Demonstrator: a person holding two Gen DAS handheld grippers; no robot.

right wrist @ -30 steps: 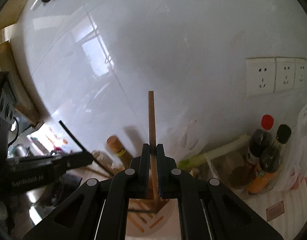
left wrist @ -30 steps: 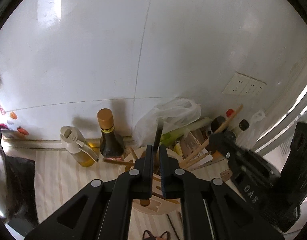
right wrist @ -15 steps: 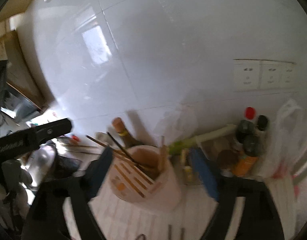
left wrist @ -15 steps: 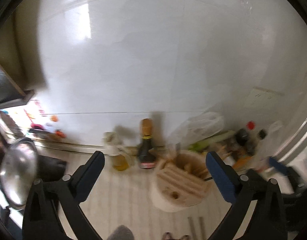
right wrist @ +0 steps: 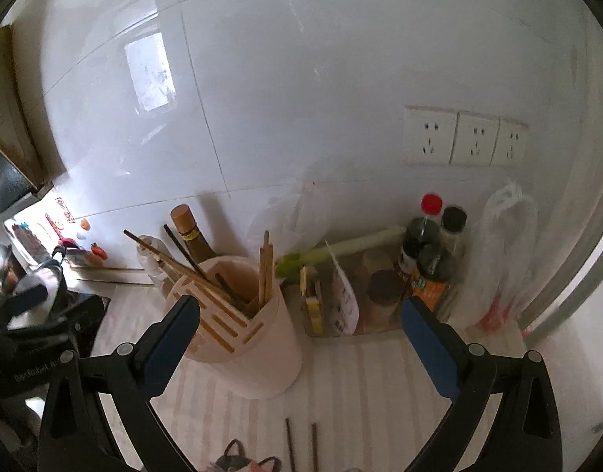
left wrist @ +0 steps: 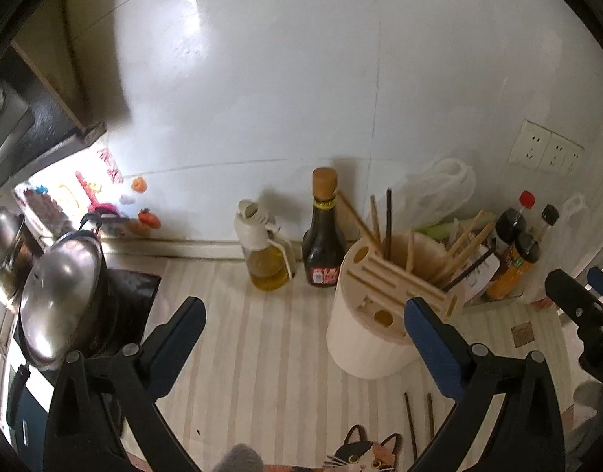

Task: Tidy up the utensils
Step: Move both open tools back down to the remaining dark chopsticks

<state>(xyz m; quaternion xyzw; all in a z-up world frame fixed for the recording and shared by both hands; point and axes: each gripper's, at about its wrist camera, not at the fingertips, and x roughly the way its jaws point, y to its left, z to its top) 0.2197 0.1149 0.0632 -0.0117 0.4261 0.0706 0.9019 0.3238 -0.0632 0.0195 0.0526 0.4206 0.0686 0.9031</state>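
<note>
1. Soft daylight; the white wall (right wrist: pixel 341 98) carries window glare in both views.
2. Fisheye bends the edges into dark corners.
3. The bottle (left wrist: pixel 323 232) throws a faint shadow on the wall.
4. Right view slightly hazy, its left edge blurred.

- One round cream-and-wood utensil holder (right wrist: pixel 242 338) with a slotted top stands on the striped worktop (left wrist: pixel 262 354).
- Seven or so wooden and dark chopsticks (left wrist: pixel 388 220) stand in that holder; the exact count is hard to tell.
- Two loose dark chopsticks (right wrist: pixel 301 448) lie on the worktop in front of it.
- One dark sauce bottle with a tan cap (left wrist: pixel 323 232).
- One clear oil dispenser with a white spout (left wrist: pixel 266 251).
- Three white wall sockets (right wrist: pixel 464 137) in a row.
- Two hand-held grippers, the left hand-held gripper (left wrist: pixel 301 314) and the right hand-held gripper (right wrist: pixel 299 316), each with two blue-padded fingers.
- One steel pot lid (left wrist: pixel 57 295).
- Two thin plastic bags (right wrist: pixel 498 259).
</note>
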